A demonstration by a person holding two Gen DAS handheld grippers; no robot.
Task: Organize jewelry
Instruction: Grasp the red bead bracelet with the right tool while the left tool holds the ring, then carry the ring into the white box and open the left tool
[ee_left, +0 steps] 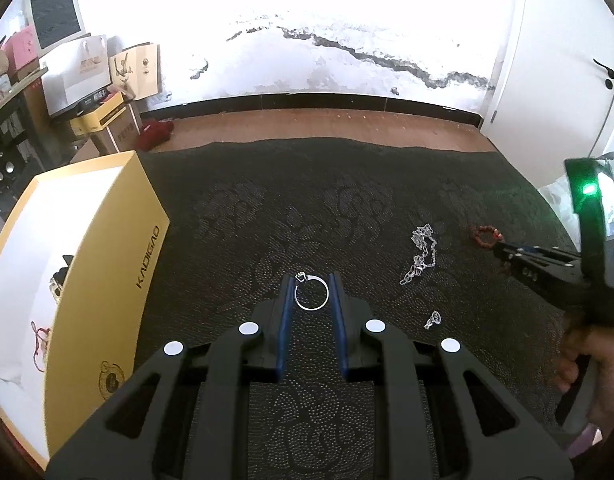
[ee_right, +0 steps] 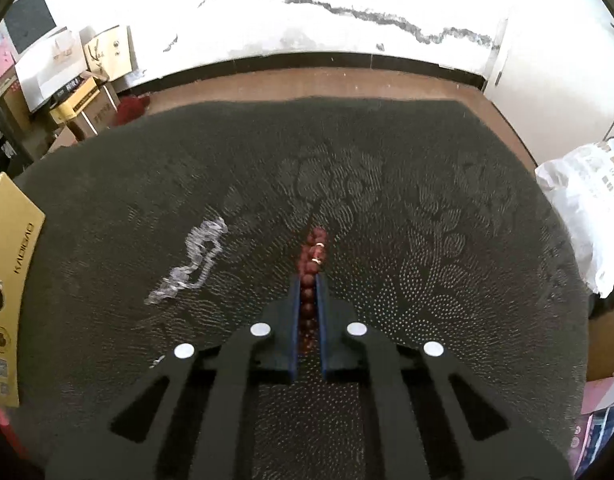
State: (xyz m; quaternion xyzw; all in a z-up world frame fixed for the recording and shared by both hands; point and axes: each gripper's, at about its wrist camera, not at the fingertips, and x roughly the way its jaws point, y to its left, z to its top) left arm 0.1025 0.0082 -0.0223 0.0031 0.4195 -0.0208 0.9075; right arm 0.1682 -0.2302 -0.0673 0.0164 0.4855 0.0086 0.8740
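A thin silver ring point(ee_left: 311, 293) with a small stone lies on the dark cloth between my left gripper's point(ee_left: 311, 280) blue-padded fingers, which sit close on both sides of it. My right gripper point(ee_right: 308, 280) is shut on a red bead bracelet point(ee_right: 314, 254), whose loop sticks out ahead of the fingertips; it also shows in the left wrist view point(ee_left: 485, 236). A silver chain point(ee_left: 421, 254) lies heaped on the cloth between the two grippers; it also shows in the right wrist view point(ee_right: 191, 266). A small silver earring point(ee_left: 433, 319) lies nearer me.
An open yellow box point(ee_left: 107, 248) with a white inside stands on the cloth at the left and holds some small items. Cardboard boxes and bags point(ee_left: 107, 80) are stacked at the back left. A white plastic bag point(ee_right: 587, 200) lies at the right edge.
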